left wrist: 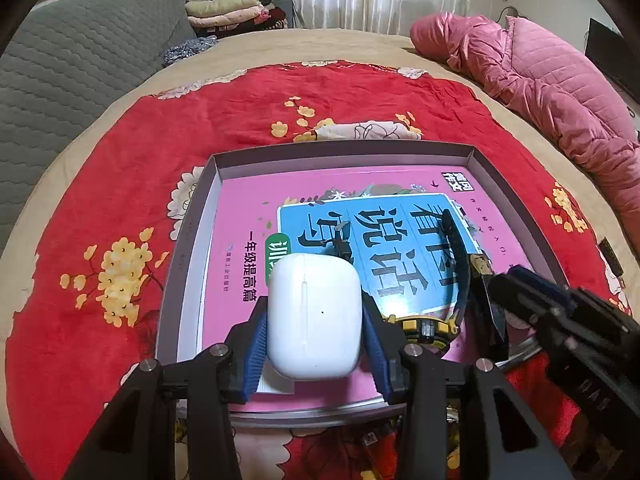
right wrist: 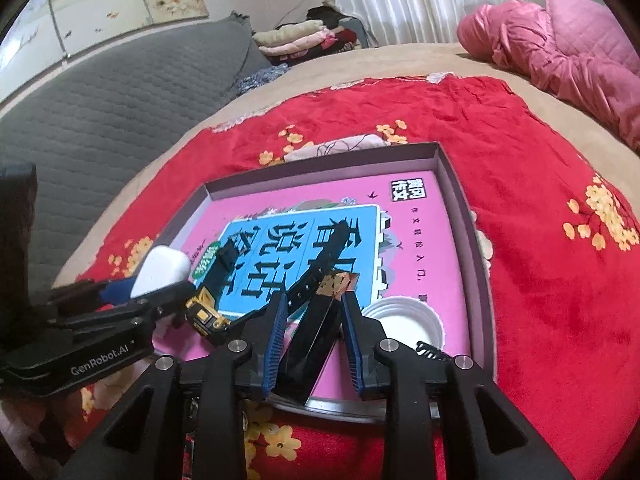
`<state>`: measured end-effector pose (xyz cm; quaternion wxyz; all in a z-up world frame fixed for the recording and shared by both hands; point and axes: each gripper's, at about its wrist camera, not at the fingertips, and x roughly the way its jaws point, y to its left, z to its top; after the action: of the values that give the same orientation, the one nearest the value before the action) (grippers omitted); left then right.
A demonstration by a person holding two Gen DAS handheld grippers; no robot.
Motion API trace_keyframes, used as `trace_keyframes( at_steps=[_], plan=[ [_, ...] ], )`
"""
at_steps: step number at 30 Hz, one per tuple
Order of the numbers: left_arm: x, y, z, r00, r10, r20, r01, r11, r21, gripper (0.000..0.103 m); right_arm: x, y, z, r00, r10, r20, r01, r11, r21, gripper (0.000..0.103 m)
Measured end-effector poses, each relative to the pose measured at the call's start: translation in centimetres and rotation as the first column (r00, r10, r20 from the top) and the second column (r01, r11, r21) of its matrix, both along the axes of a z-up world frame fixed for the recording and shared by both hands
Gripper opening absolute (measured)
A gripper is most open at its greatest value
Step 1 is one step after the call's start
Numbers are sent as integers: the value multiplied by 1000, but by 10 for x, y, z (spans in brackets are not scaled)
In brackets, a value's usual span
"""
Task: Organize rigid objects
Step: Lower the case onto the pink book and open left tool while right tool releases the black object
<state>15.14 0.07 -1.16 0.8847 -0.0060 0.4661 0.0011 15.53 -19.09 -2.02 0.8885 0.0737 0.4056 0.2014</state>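
Note:
A shallow grey box (left wrist: 202, 184) (right wrist: 452, 184) lies on the red flowered cloth and holds a pink book (left wrist: 248, 216) (right wrist: 424, 240). My left gripper (left wrist: 314, 316) is shut on a white earbud case (left wrist: 314, 312) just above the book's near left part; the case also shows in the right wrist view (right wrist: 162, 270). A black and yellow wristwatch (left wrist: 426, 326) (right wrist: 206, 314) lies on the book. My right gripper (right wrist: 314, 308) holds a flat black bar-shaped object (right wrist: 310, 354) between its pads over the box's near edge. A white lid (right wrist: 404, 322) lies in the box's near right corner.
The box sits on a red cloth (left wrist: 120, 160) over a beige bed. A pink quilt (left wrist: 540, 76) lies at the far right, a grey quilted cover (left wrist: 72, 60) at the left, folded clothes (left wrist: 228, 10) at the back.

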Motion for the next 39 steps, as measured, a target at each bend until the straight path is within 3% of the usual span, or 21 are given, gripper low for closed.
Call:
trace_keyframes(
  at_steps=[25,26,27,29,37,39],
  plan=[
    [-3,6,1,1000,11,6,-11,999,-42,44,1,-11,7,999,-36,8,36,999,38,30],
    [-3,7,2,1000,11,6,-10,999,-43,44,1,-11,7,999,-37,9,37,999,36,36],
    [-3,7,2,1000,11,5,-11,999,-44,44,0,-11,7,999,-40,11,39,999,35,51],
    [-3,7,2,1000,11,4,-10,999,-45,44,1,-12,8,999,-43,12,43,998,37,63],
    [-6,6,2,1000,5,2,-5,999,-53,45,0,-12,9,999,-46,19,46,999,22,65],
    [-7,4,2,1000,-2,0,2,998,-58,51,-1,-12,10,999,-45,27,45,999,15,69]
  ],
)
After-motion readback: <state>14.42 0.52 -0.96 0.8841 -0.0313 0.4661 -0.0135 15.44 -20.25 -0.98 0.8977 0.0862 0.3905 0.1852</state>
